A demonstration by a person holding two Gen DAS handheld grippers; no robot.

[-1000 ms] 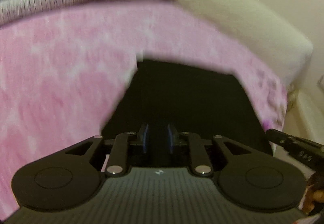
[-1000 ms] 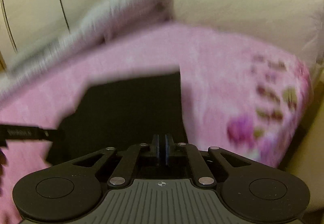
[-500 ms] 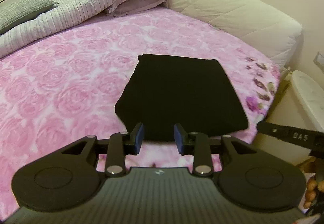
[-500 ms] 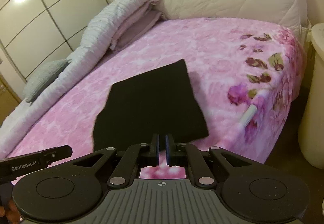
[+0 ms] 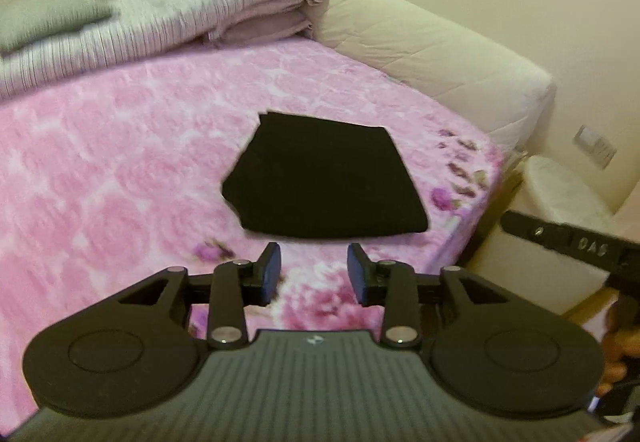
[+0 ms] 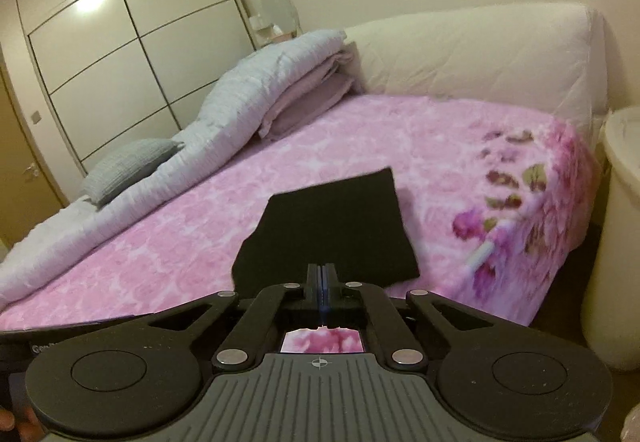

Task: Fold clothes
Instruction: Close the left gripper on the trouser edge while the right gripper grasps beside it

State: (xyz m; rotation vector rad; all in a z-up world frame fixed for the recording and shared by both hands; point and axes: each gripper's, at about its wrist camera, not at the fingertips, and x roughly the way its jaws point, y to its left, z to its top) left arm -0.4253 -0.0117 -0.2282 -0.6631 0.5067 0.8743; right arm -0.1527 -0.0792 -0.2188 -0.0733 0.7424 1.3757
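The folded black garment (image 5: 326,178) lies on the bed (image 5: 120,170) just ahead of both tools. The left hand-held gripper (image 5: 314,274) is opening, nothing between its jaws; the right hand-held gripper (image 6: 321,278) is pinched closed and empty. Judged folded: lift clear without brushing it.

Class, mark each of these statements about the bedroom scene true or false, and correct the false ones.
1. The black garment lies folded flat on the pink blanket. True.
2. The left tongs grip the garment. False: their jaws are opening with nothing between them, short of the garment's near edge.
3. The right tongs are shut. True, and empty.
4. The grey quilt covers the garment. False: it is piled along the far side of the bed, apart from it.
5. A grey pillow rests on the quilt. True.
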